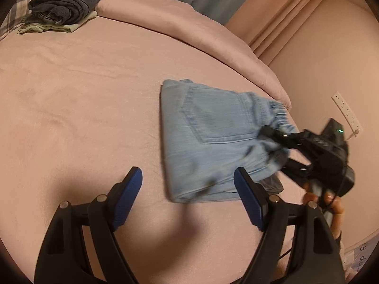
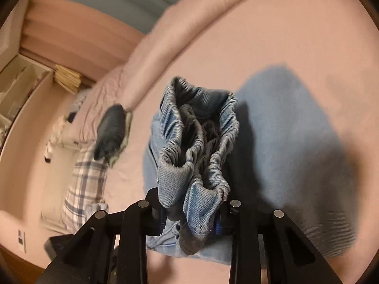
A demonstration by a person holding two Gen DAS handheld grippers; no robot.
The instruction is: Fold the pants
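From the left wrist view, our left gripper (image 1: 188, 189) hangs with its blue pads wide apart and empty above the pink bedspread (image 1: 71, 108), just near of the light blue jeans (image 1: 208, 142), which lie folded into a compact bundle at the right side of the bed; our right gripper (image 1: 272, 139) grips their elastic waistband. A stack of folded clothes (image 1: 61, 7) sits far left, well clear. From the right wrist view, our right gripper (image 2: 189, 220) is clamped on the bunched waistband (image 2: 199, 137). We should carry it flat across, keeping layers aligned; nothing blocks us.
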